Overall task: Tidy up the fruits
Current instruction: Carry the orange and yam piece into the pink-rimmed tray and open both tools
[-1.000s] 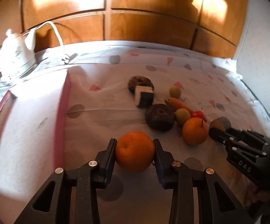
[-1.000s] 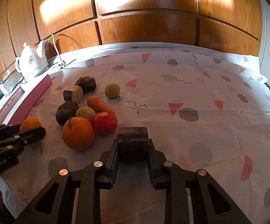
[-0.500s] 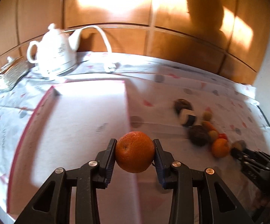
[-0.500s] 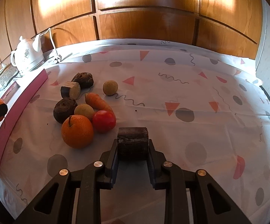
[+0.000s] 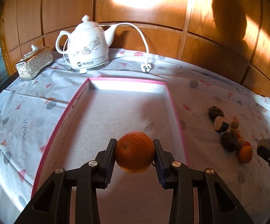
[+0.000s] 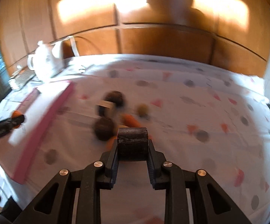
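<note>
My left gripper (image 5: 135,153) is shut on an orange (image 5: 134,152) and holds it above the near part of a pink-rimmed white tray (image 5: 127,80). My right gripper (image 6: 132,143) is shut on a dark cut root chunk (image 6: 132,141) and holds it above the produce pile (image 6: 107,125), which is blurred. In the left wrist view the pile (image 5: 228,140) lies right of the tray, with a second orange (image 5: 245,154) at its near end and the right gripper (image 5: 265,150) beside it. The tray's pink side (image 6: 41,130) shows at left in the right wrist view.
A white kettle (image 5: 84,46) with its cord and plug (image 5: 146,67) stands behind the tray. A silver tissue box (image 5: 34,61) sits at the far left. A wooden panel wall runs behind the patterned tablecloth (image 5: 200,93).
My left gripper has carried the orange leftward from beside the pile to over the tray. My right gripper has moved with the root chunk, toward the pile and tray; its view is now blurred.
</note>
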A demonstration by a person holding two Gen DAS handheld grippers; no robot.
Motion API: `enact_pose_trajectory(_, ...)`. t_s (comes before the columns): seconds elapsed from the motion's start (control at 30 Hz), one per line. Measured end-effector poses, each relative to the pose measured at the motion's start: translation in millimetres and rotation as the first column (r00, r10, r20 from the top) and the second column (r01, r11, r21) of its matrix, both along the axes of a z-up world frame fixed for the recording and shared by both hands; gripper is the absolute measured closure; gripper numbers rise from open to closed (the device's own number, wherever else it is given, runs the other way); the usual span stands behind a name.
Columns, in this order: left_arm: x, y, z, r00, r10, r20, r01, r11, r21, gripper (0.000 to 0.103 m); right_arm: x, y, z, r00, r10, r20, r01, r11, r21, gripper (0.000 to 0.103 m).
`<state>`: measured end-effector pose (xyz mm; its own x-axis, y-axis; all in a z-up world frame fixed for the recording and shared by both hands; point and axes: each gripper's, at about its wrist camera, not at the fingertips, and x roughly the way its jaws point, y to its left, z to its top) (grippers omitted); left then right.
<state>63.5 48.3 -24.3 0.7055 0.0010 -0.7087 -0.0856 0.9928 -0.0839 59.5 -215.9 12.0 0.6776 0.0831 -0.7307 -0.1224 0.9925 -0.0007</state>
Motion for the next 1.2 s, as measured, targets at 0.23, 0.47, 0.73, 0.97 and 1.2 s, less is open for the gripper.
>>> enact_pose_trajectory(0.23,-3,14,-4,0.999,0.033,-0.003,-0.033,0.999,0.002,0.064,16,66,1,0.983,0.180,-0.044,-0.176,0.982,0.075,0.077)
enact_pose_trajectory(0.47,-3,32,-9,0.996,0.092,-0.015,-0.092,0.996,-0.009,0.063,36,125,-6,0.952,0.294,-0.088,-0.279,0.948,0.152,0.077)
enact_pose_trajectory(0.73,-9,46,-2,0.990,0.142,0.020,-0.141,0.990,-0.025,0.052,60,181,-18,0.932,0.346,-0.111,-0.330,0.933,0.141,0.076)
enact_pose_trajectory(0.97,-16,50,-1,0.986,0.163,0.020,-0.163,0.986,-0.027,0.052,53,183,-18,0.941,0.324,-0.093,-0.313,0.942,0.121,0.059)
enact_pose_trajectory(1.2,-22,40,4,0.989,0.144,0.033,-0.144,0.989,-0.021,0.049,42,162,-13,0.962,0.262,-0.071,-0.252,0.959,0.129,0.059)
